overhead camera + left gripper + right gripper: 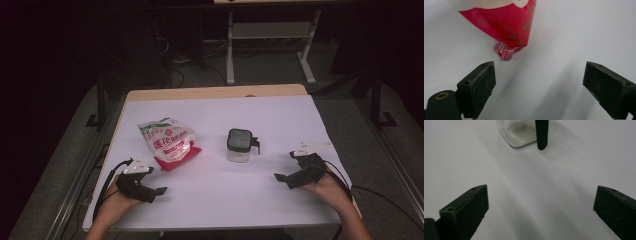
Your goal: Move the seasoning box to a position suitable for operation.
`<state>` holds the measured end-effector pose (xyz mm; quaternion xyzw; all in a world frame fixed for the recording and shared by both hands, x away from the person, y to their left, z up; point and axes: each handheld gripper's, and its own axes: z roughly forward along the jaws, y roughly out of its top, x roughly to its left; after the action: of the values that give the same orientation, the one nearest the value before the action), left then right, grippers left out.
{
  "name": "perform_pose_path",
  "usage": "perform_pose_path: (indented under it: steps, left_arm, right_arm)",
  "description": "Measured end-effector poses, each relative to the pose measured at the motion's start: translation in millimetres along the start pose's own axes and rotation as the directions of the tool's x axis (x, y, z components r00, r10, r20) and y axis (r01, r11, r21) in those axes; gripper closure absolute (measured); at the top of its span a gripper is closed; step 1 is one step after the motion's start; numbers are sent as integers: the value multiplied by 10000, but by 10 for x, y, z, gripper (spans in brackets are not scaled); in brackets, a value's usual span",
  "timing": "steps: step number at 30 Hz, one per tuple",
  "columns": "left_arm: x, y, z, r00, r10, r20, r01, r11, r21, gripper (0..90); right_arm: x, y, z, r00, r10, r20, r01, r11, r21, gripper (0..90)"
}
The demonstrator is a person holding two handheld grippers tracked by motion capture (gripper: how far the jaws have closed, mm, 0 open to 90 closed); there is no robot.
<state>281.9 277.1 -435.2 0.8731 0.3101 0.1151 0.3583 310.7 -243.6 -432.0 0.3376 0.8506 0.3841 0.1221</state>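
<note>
Two things are sitting on the white table (260, 200) in the high view: a red and white bag (168, 142) and a small clear jar (239, 146) with a dark lid and a black handle. The bag is lying at about ten o'clock from the table's middle, and the jar is sitting just right of the middle, apart from the bag. The left gripper (150, 190) is resting at seven o'clock, near the bag's red end. The right gripper (287, 180) is resting at four o'clock, well apart from the jar. Lots of bare table is lying between them, but each hand is close to the table's side edge.

The left gripper view is showing its jaws standing wide open, holding nothing. The bag's red end (509, 22) is sitting at twelve o'clock. The bag is looking soft and crinkly, probably light and a bit slippery. Pinching the folded red seam seems best.

The right gripper view is showing its jaws wide open too, and empty. The jar's bottom corner (517, 135) is sitting at twelve o'clock, with its black handle (541, 135) hanging beside it. The jar is looking hard and smooth, and it may break if dropped. Squeezing its flat sides seems safest.
</note>
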Motion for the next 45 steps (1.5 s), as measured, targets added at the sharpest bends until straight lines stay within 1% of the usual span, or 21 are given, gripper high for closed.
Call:
perform_pose_path:
  steps: [3, 5, 7, 10, 12, 13, 14, 16, 17, 20, 22, 24, 26, 30, 35, 37, 40, 42, 43, 44, 45]
  left_arm:
    - [-12, -20, -20, 9999, 93, -51, -93, 9999, 102, 108]
    - [-14, -46, -50, 9999, -129, 1, 129, 9999, -67, 108]
    - [-24, -46, -53, 9998, -175, -13, 175, 9998, -128, 108]
    - [-36, -47, -50, 10000, -52, -43, 51, 9999, -91, 108]
    - [-66, -50, -50, 9999, -27, 104, 28, 9999, -121, 108]
    - [-73, -51, -45, 9999, -63, 80, 64, 9999, -126, 108]
    - [-69, -50, -42, 10000, 51, 46, -50, 10000, -83, 108]
    - [-72, -52, -37, 9999, -15, 114, 16, 10000, -73, 108]
    - [-72, -52, -37, 9999, -53, 150, 54, 10000, -39, 109]
    - [-74, -48, -38, 9998, -101, 186, 103, 9999, -109, 109]
    - [-79, -47, -37, 9998, 10, 190, -9, 10000, -40, 109]
    - [-85, -48, -35, 9998, 5, 197, -4, 10000, -21, 109]
    - [-94, -47, -24, 9996, 81, 253, -81, 10000, -25, 109]
    - [-109, -42, -8, 9996, 10, 296, -10, 10000, -2, 109]
    - [-113, -44, -7, 9992, -22, 388, 24, 10000, -35, 109]
    - [-110, -45, -10, 9991, -33, 418, 34, 10000, -32, 109]
    - [-106, -48, -7, 9990, -64, 450, 69, 9999, -103, 110]
    - [-105, -48, -7, 9989, -79, 466, 83, 9999, -96, 110]
    - [-106, -49, -7, 9989, -83, 462, 88, 9999, -100, 110]
    - [-108, -46, -10, 9987, -82, 496, 87, 9999, -90, 110]
    - [-108, -46, -11, 9987, -67, 498, 72, 9999, -98, 110]
  right_arm:
    - [7, 53, 10, 9999, -126, -41, 126, 9999, 114, 0]
    - [1, 82, 11, 9998, -149, -101, 150, 9998, 102, 0]
    - [-2, 113, 8, 9996, -209, -168, 211, 9997, 141, 0]
    - [-5, 179, 2, 9991, -377, -193, 382, 9990, 248, 0]
    - [-10, 224, 5, 9987, -460, -237, 468, 9983, 355, 0]
    - [-11, 243, 7, 9985, -511, -218, 520, 9978, 413, 0]
    - [-10, 270, 6, 9979, -605, -226, 616, 9969, 494, 0]
    - [-12, 319, 10, 9966, -786, -232, 799, 9949, 608, 0]
    - [-14, 344, 13, 9963, -825, -249, 838, 9949, 556, 0]
    - [-15, 398, 28, 9951, -928, -331, 949, 9930, 697, 0]
    - [-16, 427, 42, 9938, -1060, -336, 1083, 9912, 758, 0]
    - [-13, 446, 46, 9934, -1088, -376, 1116, 9902, 840, 0]
    - [-7, 503, 64, 9922, -1131, -528, 1179, 9879, 1010, 0]
    - [-6, 599, 90, 9895, -1268, -690, 1347, 9828, 1261, 0]
    - [3, 703, 111, 9870, -1420, -757, 1513, 9791, 1358, 0]
    - [-1, 747, 125, 9842, -1612, -736, 1706, 9742, 1478, 0]
    - [-8, 807, 139, 9830, -1613, -883, 1732, 9732, 1514, 0]
    - [-14, 849, 157, 9805, -1764, -867, 1889, 9678, 1662, 0]
    - [-14, 849, 157, 9805, -1764, -867, 1889, 9678, 1662, 0]
    - [-21, 900, 173, 9774, -1904, -917, 2039, 9637, 1725, 0]
    - [-19, 924, 178, 9764, -1938, -952, 2080, 9624, 1744, 0]
